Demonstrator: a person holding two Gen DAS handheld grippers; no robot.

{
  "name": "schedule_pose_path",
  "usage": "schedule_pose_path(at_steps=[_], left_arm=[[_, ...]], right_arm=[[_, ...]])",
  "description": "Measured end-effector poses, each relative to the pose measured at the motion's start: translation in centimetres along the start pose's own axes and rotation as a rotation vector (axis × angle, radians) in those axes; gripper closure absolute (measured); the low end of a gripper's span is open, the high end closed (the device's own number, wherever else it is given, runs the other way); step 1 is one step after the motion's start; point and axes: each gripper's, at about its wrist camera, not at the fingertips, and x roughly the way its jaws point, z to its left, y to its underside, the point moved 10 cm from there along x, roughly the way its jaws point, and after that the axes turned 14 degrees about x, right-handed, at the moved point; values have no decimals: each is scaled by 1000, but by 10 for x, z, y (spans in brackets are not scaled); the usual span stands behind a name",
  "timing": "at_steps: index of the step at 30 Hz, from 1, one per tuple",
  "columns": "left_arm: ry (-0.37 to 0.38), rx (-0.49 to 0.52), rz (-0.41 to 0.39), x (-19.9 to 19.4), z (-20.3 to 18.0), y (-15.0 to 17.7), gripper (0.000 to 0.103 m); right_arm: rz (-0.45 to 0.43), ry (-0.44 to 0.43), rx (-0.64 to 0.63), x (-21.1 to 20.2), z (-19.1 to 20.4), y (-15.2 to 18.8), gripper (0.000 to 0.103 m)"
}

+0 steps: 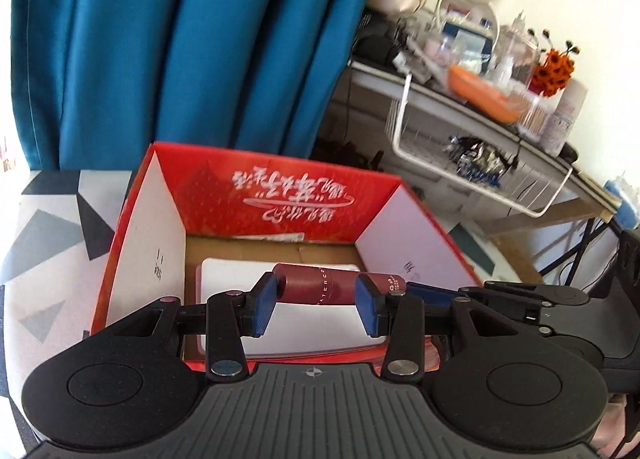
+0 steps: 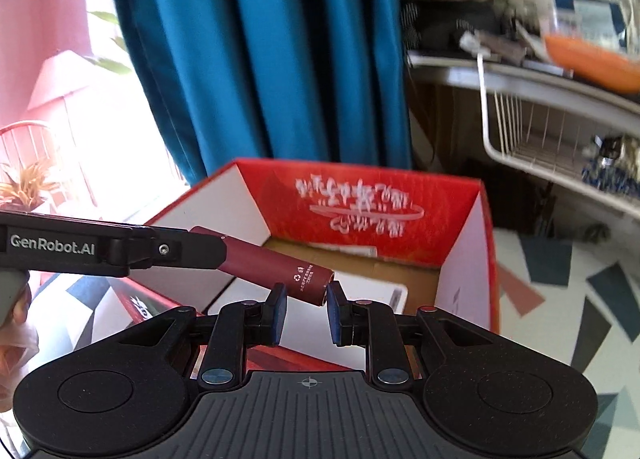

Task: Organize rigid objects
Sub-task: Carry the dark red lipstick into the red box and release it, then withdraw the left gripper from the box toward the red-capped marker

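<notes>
Both pairs of fingers were closed on the same dark red tube (image 1: 320, 285), one pair at each end. Between the blue pads of the left gripper (image 1: 316, 305) sat the thicker part of the tube, lying crosswise, so those fingers stood only partly closed around its body. The right gripper (image 2: 307, 309) had its fingers drawn in narrow, pinching the tube's slimmer tip, which angled down toward them from the upper left.

Just beyond and below both sets of fingertips stood an open red box (image 1: 280, 195), its flaps raised and white lettering printed on its far inner wall. A flat white card or packet (image 1: 236, 279) already lay on the cardboard bottom of the box, directly under the tube. A patterned tabletop (image 1: 48, 227) stretched to either side, with a blue curtain (image 1: 192, 39) hanging behind the box.

As a judgement, the sorting looked partway done: one white item was in the box, and the tube was held over the opening but not yet set down. What remained appeared to be lowering it inside and letting go with both grippers. Whether other things waited to be packed could not be told from these views.
</notes>
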Motion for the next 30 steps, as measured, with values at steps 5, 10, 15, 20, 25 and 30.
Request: schedule_pose_path(at_steps=[5,10,15,20,25,30], left_arm=[[0,-19,31,9,9,8,58],[-4,-19,54,14,9,17,58],[-13,10,45,13,5,19,57],[-45,24,16,2,5,18,52],[-73,27,-61,-27,5,22,39],[-125,52,-126,-56,3,37,29]], right_arm=[[43,-5,24,10,-2,6,83],[52,-6,23,12,1,7,80],[43,9,38,11,-1,6,74],[-7,56,19,1,-1,5,52],[-118,71,-23,-22,1,13,27],[-216,53,29,-47,1,31,23]])
